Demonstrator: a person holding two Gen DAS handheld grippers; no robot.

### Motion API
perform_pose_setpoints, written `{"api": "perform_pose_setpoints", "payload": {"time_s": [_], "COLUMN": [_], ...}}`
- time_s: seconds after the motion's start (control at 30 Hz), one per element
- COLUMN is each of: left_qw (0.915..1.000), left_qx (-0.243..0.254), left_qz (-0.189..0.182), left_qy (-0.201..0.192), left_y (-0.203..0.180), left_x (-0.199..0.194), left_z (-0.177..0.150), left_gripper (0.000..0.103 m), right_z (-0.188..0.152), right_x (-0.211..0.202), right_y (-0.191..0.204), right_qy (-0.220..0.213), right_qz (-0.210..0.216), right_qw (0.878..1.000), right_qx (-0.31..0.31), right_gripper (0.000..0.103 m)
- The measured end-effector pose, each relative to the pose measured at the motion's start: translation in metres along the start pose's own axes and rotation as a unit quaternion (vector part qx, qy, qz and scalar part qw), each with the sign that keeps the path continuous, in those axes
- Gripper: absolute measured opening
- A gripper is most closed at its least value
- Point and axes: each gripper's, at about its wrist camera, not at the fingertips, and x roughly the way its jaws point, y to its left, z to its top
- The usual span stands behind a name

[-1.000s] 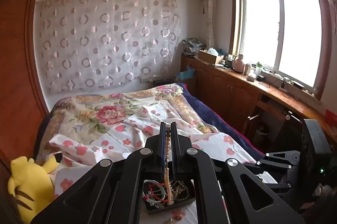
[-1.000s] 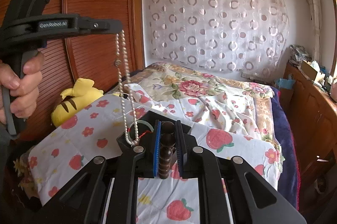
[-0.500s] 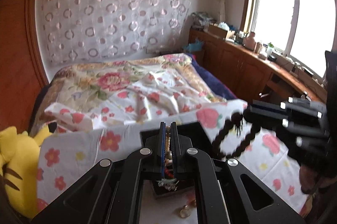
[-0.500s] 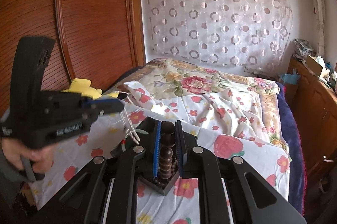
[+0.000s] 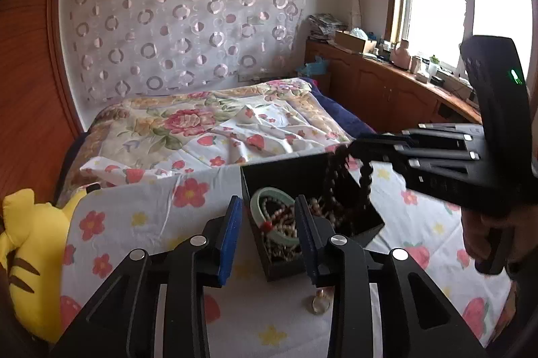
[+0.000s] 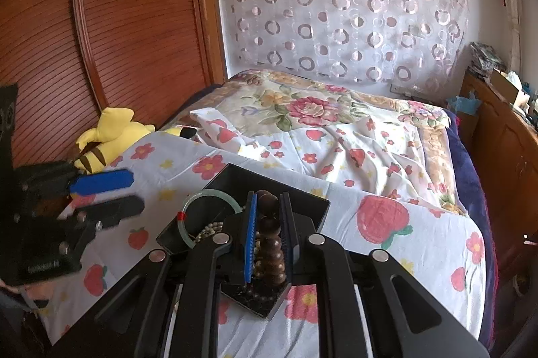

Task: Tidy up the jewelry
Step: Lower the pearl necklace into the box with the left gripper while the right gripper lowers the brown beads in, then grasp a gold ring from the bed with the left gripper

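Observation:
A black open jewelry box (image 5: 366,220) sits on the flowered cloth; it also shows in the right wrist view (image 6: 302,201). Inside lie a pale green bangle (image 5: 260,196) and pearl strands (image 5: 285,225). My left gripper (image 5: 269,232) is open and empty, just in front of the box. My right gripper (image 6: 269,232) is shut on a dark wooden bead bracelet (image 6: 269,243). In the left wrist view the bracelet (image 5: 364,181) hangs from the right gripper (image 5: 349,153) over the box. The bangle (image 6: 198,201) shows in the right wrist view too.
A small ring (image 5: 319,304) lies on the cloth near the box. A yellow plush toy (image 5: 23,243) lies at the left. A wooden wardrobe (image 6: 101,38) stands left, a long wooden counter (image 5: 403,92) under the window right.
My left gripper has come down to the box, opened and let go of the pearl necklace, which now lies in the box. My right gripper holds the wooden bracelet over the box.

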Motion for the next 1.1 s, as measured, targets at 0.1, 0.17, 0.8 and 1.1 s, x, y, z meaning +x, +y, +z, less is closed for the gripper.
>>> {"api": "perform_pose_setpoints", "payload": {"time_s": [0.1,0.17,0.8,1.1], "left_qw": [1.0000,1.0000,0.9995,0.9970], "left_qx": [0.000,-0.001,0.014,0.028], "left_qz": [-0.004,-0.008,-0.015,-0.032], "left_qy": [0.001,0.002,0.022,0.065], "left_y": [-0.002,-0.003,-0.021,-0.031], "left_x": [-0.001,-0.001,0.001,0.021], "left_z": [-0.009,-0.014,-0.061,-0.076], "left_gripper": [0.040,0.044,0.074,0.074], "right_z": [0.000,0.002,-0.064,-0.097], "right_x": [-0.004,-0.008,-0.051,-0.053], "right_y": [0.002,0.001,0.010,0.003], "right_qy": [-0.007,-0.010,-0.006,0.016], "right_qz": [-0.002,0.001,0.015,0.005], "right_qw": [1.000,1.000,1.000,1.000], "right_qx": [-0.003,-0.001,-0.017,-0.016], "right_gripper": [0.018,0.024,0.041,0.041]}}
